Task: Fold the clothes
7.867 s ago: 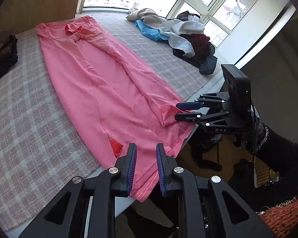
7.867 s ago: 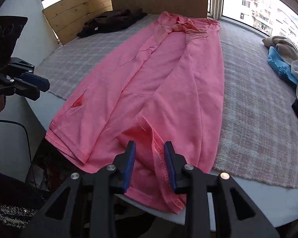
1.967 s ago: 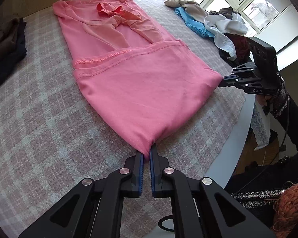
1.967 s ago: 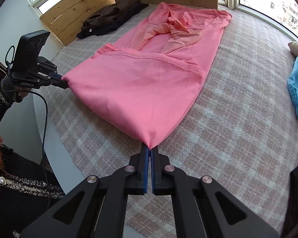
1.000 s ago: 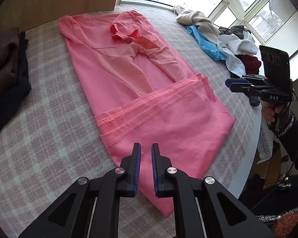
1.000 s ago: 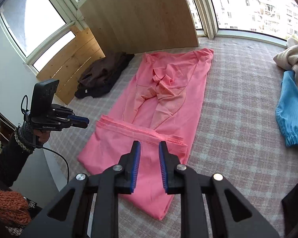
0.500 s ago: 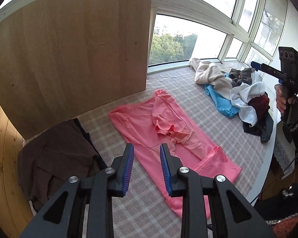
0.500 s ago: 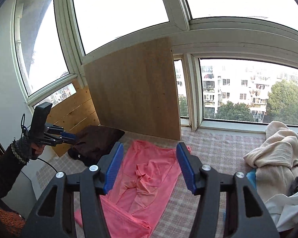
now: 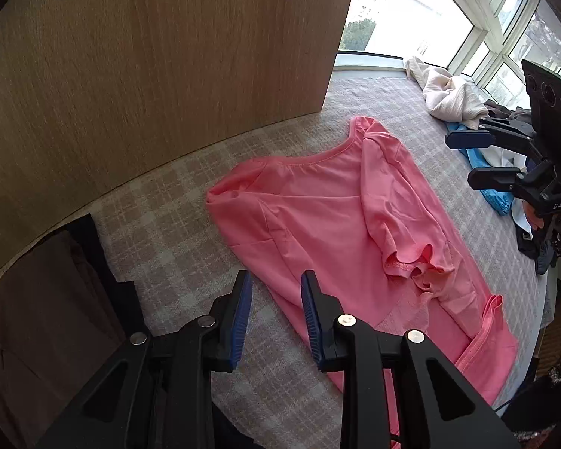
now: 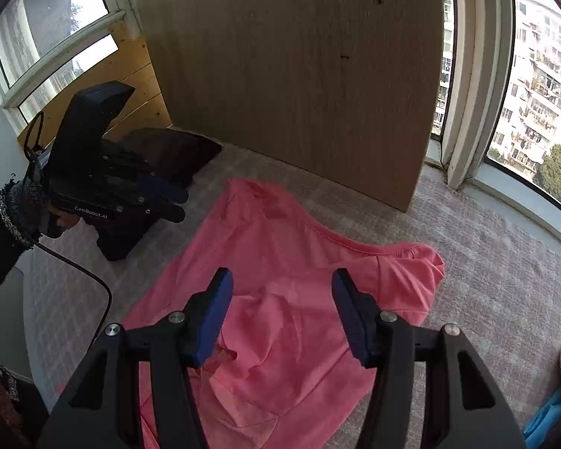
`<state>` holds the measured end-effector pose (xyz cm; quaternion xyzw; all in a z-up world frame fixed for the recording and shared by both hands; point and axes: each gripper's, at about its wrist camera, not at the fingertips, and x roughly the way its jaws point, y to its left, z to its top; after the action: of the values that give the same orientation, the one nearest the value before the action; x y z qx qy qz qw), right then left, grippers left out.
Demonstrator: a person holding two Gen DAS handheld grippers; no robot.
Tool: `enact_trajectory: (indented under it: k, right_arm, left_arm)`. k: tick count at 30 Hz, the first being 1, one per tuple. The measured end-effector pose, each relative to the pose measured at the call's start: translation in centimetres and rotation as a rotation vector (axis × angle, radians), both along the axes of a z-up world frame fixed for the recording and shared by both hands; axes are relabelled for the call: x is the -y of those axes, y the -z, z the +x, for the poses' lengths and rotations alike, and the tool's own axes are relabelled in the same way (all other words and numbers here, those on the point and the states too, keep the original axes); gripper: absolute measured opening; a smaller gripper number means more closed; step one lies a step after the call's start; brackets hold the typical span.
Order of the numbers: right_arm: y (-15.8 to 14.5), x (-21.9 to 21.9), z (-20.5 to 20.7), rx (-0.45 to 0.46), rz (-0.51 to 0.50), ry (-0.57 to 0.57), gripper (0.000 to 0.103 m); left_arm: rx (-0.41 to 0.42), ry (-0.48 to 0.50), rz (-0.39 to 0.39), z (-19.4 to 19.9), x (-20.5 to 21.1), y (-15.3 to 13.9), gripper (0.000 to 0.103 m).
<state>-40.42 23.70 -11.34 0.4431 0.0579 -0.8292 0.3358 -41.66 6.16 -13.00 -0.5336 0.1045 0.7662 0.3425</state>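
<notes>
A pink shirt (image 9: 336,217) lies flat on the plaid cover, collar toward the wooden panel, its sleeves folded in and its hem end doubled over at the near side. My left gripper (image 9: 273,288) hovers open above the shirt's left edge, nothing between its blue pads. The right gripper (image 9: 458,158) shows at the right of the left wrist view, held in a person's hand. In the right wrist view the right gripper (image 10: 280,292) stands wide open over the pink shirt (image 10: 299,254), empty. The left gripper (image 10: 185,204) hangs at the left, above the shirt's far side.
A brown garment (image 9: 37,318) lies left of the shirt, by the wooden panel (image 9: 149,56). A heap of clothes (image 9: 452,101) and a blue garment (image 9: 493,194) sit by the windows at the right. The plaid cover (image 9: 161,224) spreads around the shirt.
Both grippers have let go of the hem, which now lies folded over the shirt, and have swung toward the collar end. Their jaws stand wider than a second ago.
</notes>
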Motion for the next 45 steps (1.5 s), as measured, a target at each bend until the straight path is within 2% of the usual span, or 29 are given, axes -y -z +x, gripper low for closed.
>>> enact_trajectory:
  k: [5,9,11,13,15,18,22,23,25,30,34,39,45]
  right_arm:
    - [3.2,4.3,-3.4,0.014,0.061,-0.075,0.055]
    - [4.9,5.9,-4.6,0.043,0.087,-0.119,0.053]
    - [4.6,5.9,-4.9,0.045,0.059,-0.13,0.048]
    - [3.9,5.6,-5.7,0.05,0.013,-0.11,0.034]
    - [3.4,5.5,-6.4,0.039,0.005,-0.08,0.032]
    - [4.0,5.9,-6.9,0.038,0.075,-0.082,0.032]
    - [3.1,2.4,-6.3,0.04,0.024,-0.029,0.033]
    - [2.8,0.8,-6.1,0.035,0.026,0.01,0.034]
    - [2.7,-2.7,-5.5,0.037,0.032,0.082,0.046]
    - [4.2,-8.5,-5.2,0.083,0.083,0.206,0.046]
    - [5.2,-9.0,-5.5,0.091,0.108,0.201,0.046]
    - [5.9,-8.2,-6.2,0.052,0.141,0.152,0.048]
    - [5.7,-8.7,-6.6,0.017,0.108,0.118,0.05]
  left_arm:
    - [0.013,-0.01,0.0,-2.9,0.3,1.7,0.026]
    - [0.019,-0.004,0.005,-4.3,0.6,2.4,0.03]
    - [0.034,0.0,0.018,-4.9,0.5,2.9,0.03]
    - [0.04,0.006,0.033,-5.3,0.3,3.1,0.031]
    - [0.043,0.013,0.048,-5.6,0.2,3.1,0.032]
    - [0.047,0.024,0.047,-5.9,-0.2,3.2,0.033]
    - [0.048,0.047,0.023,-6.2,-1.1,3.2,0.036]
    - [0.05,0.051,0.017,-6.3,-1.2,3.2,0.039]
    - [0.05,0.057,0.006,-6.6,-1.4,3.2,0.042]
    - [0.063,0.087,-0.042,-7.1,-2.6,3.8,0.044]
    - [0.053,0.105,-0.074,-7.0,-3.6,4.2,0.049]
    - [0.034,0.113,-0.096,-6.9,-4.3,4.3,0.049]
    - [0.005,0.123,-0.091,-6.5,-4.4,4.3,0.049]
